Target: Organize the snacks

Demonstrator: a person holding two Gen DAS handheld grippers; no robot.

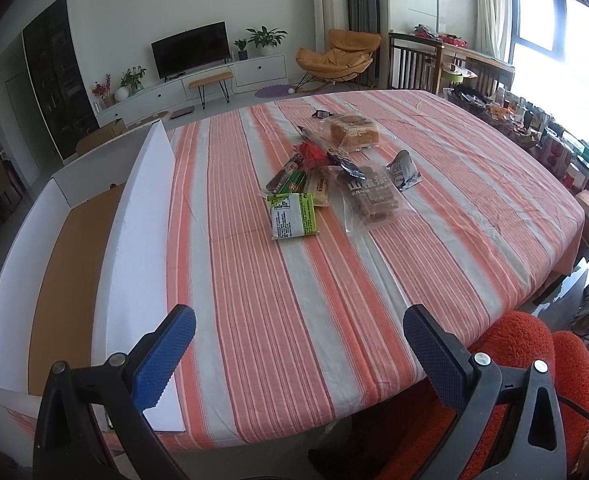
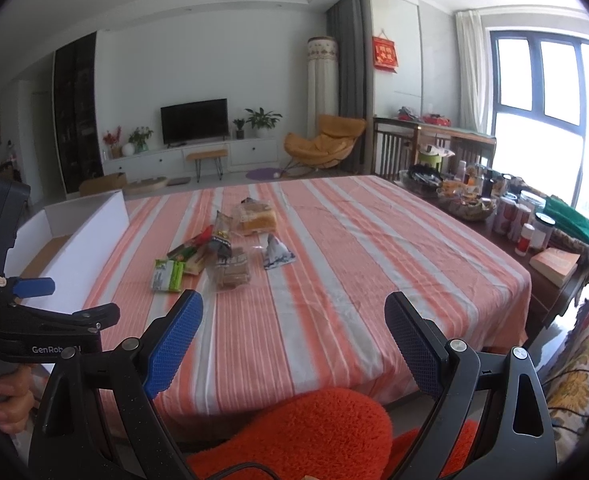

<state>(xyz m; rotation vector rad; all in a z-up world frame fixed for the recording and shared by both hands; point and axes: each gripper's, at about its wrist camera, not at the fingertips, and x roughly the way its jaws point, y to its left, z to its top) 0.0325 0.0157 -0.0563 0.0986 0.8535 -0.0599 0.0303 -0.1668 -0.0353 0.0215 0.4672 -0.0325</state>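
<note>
A wide table under an orange-and-white striped cloth (image 1: 294, 280) is filling both views, and a long white cardboard box with a brown floor (image 1: 74, 240) is sitting along its left edge, its near end cut off behind the left gripper. The snacks are lying in a loose heap near the middle of the cloth, well apart from the box and from both tools. The left gripper (image 1: 299, 356) is hovering over the near edge with its blue-padded fingers spread wide and nothing between them; the right gripper (image 2: 293, 340) is hanging likewise, wide and holding nothing. In the right wrist view the left tool's black body is showing the lettering "GenRob", the rest cut off. In the heap, a clear bag of brown bars (image 1: 374, 196) is bearing large Chinese characters, partly readable; a clear-wrapped loaf of bread (image 1: 354, 131) is lying farthest back; a green-and-white packet (image 1: 293, 216) is carrying small print too fine to read; a grey-and-white pouch (image 1: 404, 169) is lying to the right. Smaller red and dark wrappers are overlapping and hard to tell apart.
</note>
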